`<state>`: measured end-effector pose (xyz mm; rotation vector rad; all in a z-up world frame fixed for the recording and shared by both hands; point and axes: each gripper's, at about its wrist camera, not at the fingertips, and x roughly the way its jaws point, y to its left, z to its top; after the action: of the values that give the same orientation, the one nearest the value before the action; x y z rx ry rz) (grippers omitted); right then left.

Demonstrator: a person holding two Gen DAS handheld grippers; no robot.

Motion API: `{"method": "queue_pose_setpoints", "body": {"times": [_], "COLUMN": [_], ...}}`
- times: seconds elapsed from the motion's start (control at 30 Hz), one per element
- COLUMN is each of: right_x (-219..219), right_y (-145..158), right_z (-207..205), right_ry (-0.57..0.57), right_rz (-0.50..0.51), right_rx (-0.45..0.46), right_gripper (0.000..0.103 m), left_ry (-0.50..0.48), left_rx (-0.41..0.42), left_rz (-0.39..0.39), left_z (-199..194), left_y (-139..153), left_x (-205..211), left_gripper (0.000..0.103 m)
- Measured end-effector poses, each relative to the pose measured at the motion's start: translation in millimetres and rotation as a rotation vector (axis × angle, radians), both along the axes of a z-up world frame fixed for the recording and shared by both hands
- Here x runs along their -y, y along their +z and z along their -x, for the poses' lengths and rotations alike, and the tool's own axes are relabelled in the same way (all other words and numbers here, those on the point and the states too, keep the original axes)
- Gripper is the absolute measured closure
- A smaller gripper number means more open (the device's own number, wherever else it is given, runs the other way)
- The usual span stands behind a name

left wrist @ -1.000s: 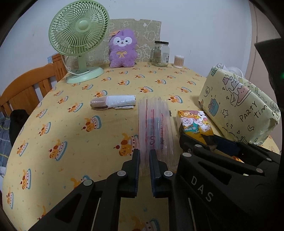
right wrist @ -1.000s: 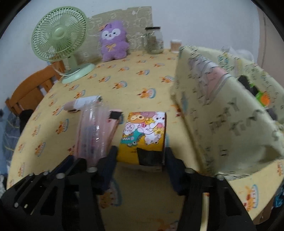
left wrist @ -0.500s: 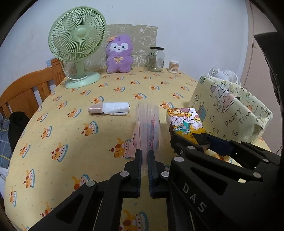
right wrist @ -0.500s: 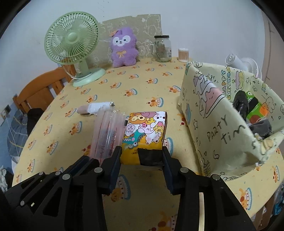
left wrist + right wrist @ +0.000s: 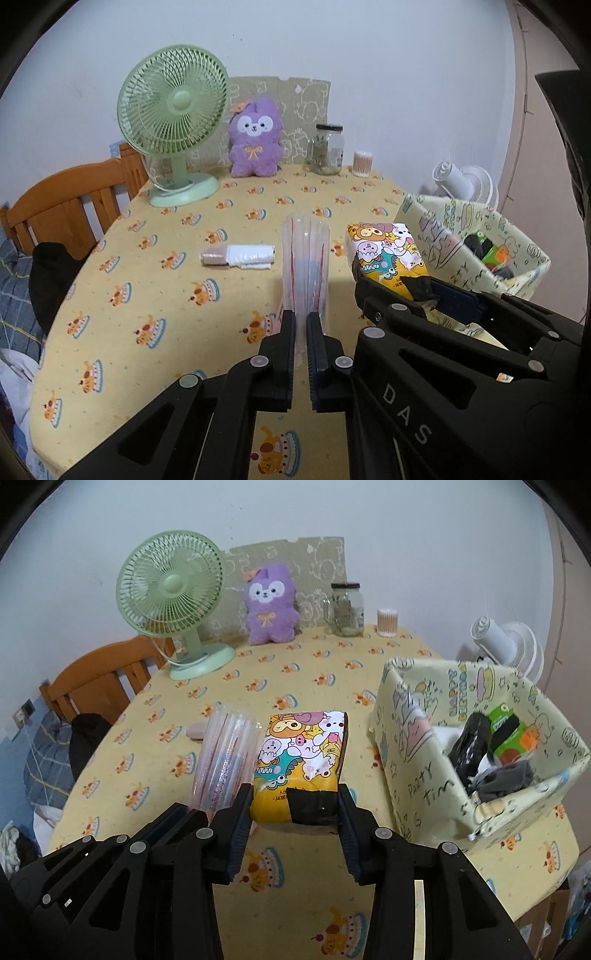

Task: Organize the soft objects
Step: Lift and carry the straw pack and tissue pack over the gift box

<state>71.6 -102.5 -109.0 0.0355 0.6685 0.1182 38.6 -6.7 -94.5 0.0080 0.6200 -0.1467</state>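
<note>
My left gripper [image 5: 301,317] is shut on the near end of a clear plastic packet with red lines [image 5: 304,266], held above the tablecloth. Just to its right, my right gripper [image 5: 295,805] is shut on a soft yellow pack printed with cartoon animals [image 5: 303,749], the pads squeezing its near end. Both packs hang side by side in the air; the clear packet [image 5: 225,753] shows left of the cartoon pack. A cream paper-covered box [image 5: 417,760] stands at the right, holding dark soft items and a green carton.
A roll of white bags [image 5: 240,255] lies on the yellow cake-print tablecloth [image 5: 147,295]. At the back stand a green fan [image 5: 170,590], a purple plush [image 5: 271,605], a glass jar [image 5: 347,609] and a cotton-swab tub [image 5: 387,622]. A wooden chair [image 5: 66,206] sits left.
Both grippers have risen, lifting the clear packet and the cartoon pack off the table. The box's inside has come into sight on the right.
</note>
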Motion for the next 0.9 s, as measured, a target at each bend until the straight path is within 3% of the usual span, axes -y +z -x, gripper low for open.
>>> {"method": "queue_pose_setpoints", "body": {"times": [0.4, 0.9], "right_x": [-1.8, 13.4], "right_y": [34.5, 55.0], "right_z": [7.3, 7.4], "right_ry": [0.030, 0.042], "right_rz": [0.003, 0.006], "right_rx": [0.060, 0.097], "right_gripper": [0.057, 0.057], "left_ry": [0.025, 0.035], "left_rx": [0.053, 0.085], "left_rz": [0.003, 0.006], "left_z": [8.7, 7.0], "left_y": [31.7, 48.7], "left_x": [1.2, 16.7], "left_gripper": [0.100, 0.100]}}
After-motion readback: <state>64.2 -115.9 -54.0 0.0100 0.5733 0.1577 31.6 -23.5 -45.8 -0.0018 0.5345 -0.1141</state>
